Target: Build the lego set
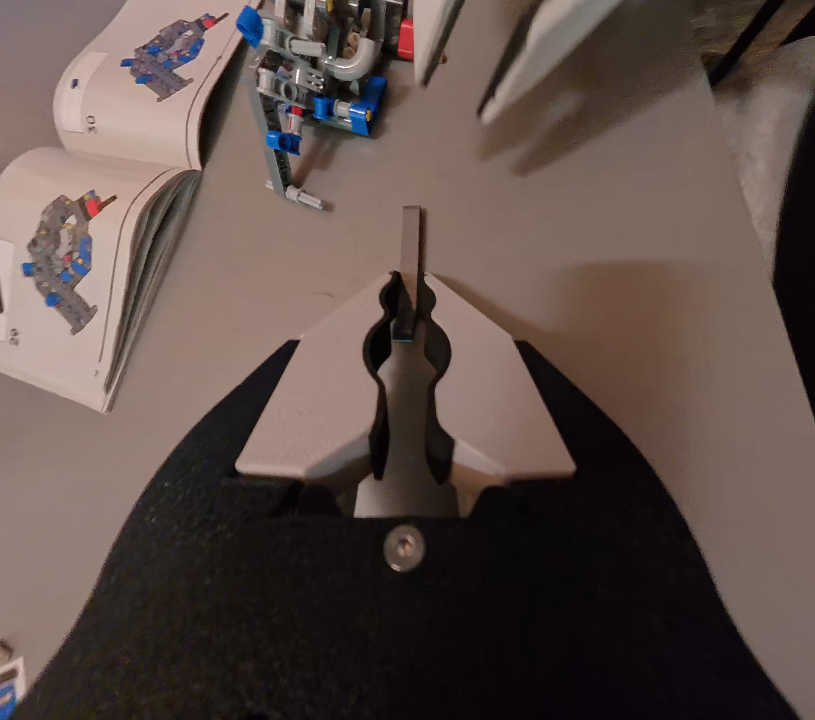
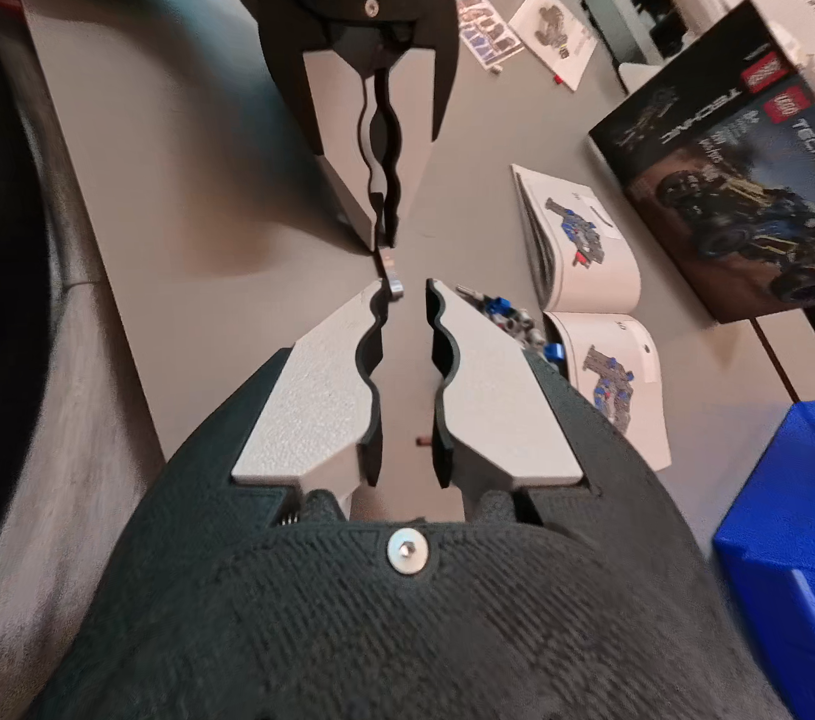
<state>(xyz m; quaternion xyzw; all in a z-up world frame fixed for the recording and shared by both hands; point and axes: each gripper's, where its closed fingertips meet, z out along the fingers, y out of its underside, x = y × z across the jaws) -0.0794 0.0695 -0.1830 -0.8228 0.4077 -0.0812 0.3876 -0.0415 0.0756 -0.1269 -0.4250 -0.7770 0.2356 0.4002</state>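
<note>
My left gripper (image 1: 408,280) is shut on a thin flat grey strip (image 1: 411,240) that sticks out forward past its fingertips, above the grey table (image 1: 551,258). In the right wrist view the left gripper (image 2: 383,245) comes in from the top, and the strip (image 2: 394,280) points at my right gripper (image 2: 403,286). The right gripper's jaws stand apart and nothing is pressed between its pads. The strip's end lies just by its left fingertip (image 2: 372,295). In the left wrist view the right gripper (image 1: 458,99) shows at the top right, blurred, with its fingers apart.
A grey and blue brick-built model (image 1: 317,51) stands on the table beside an open instruction booklet (image 1: 132,81). The booklet (image 2: 586,258), a dark product box (image 2: 714,192) and a blue bin (image 2: 772,544) lie to the right. A sticker sheet (image 2: 487,26) lies farther off. The tips of one gripper are about 7 cm away from the tips of the other.
</note>
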